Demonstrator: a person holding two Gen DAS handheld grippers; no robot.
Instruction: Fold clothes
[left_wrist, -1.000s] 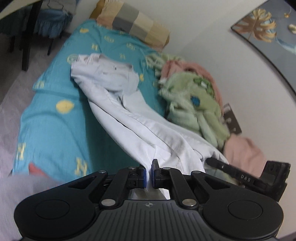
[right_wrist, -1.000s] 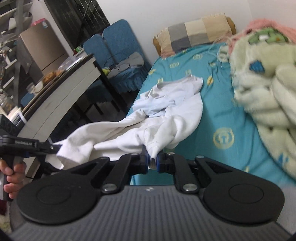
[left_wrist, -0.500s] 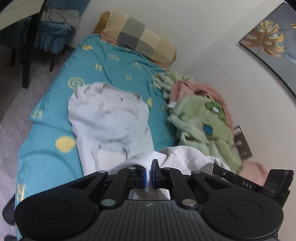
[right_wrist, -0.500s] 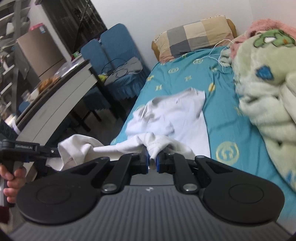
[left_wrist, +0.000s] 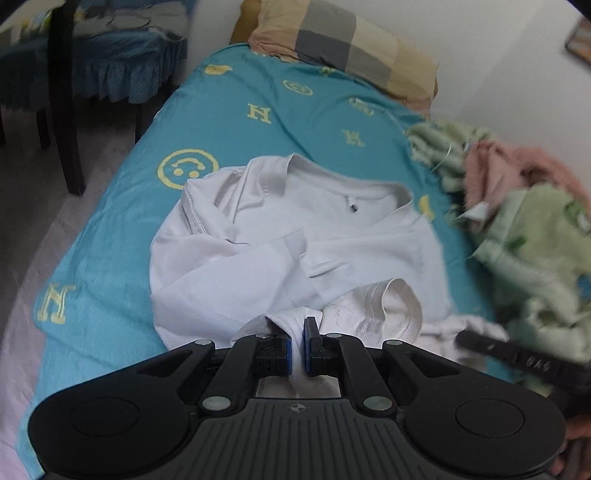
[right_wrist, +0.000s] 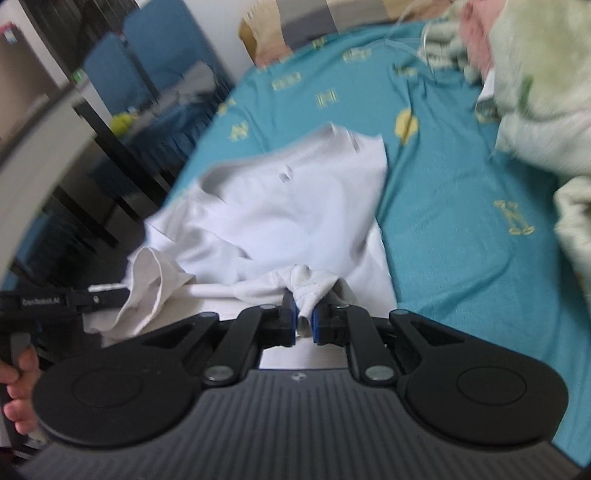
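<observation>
Smooth white cloth shirt (left_wrist: 288, 236); matt teal sheet (left_wrist: 122, 206); fuzzy green blanket (left_wrist: 535, 266).

Bed (left_wrist: 122, 236): teal sheet with yellow printed motifs. White shirt (left_wrist: 295, 236) lies on it at centre, collar toward 12 o'clock. Checked pillow (left_wrist: 343, 40) at 12 o'clock end. Fluffy green and pink blankets (left_wrist: 535, 236) heaped along the 3 o'clock edge.

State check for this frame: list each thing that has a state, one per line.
white shirt: spread on the bed, collar at the far end, near hem bunched and pinched
left tool: shut on the shirt hem
right tool: shut on the shirt hem
green blanket: crumpled beside the shirt
pillow: at the bed's head
</observation>
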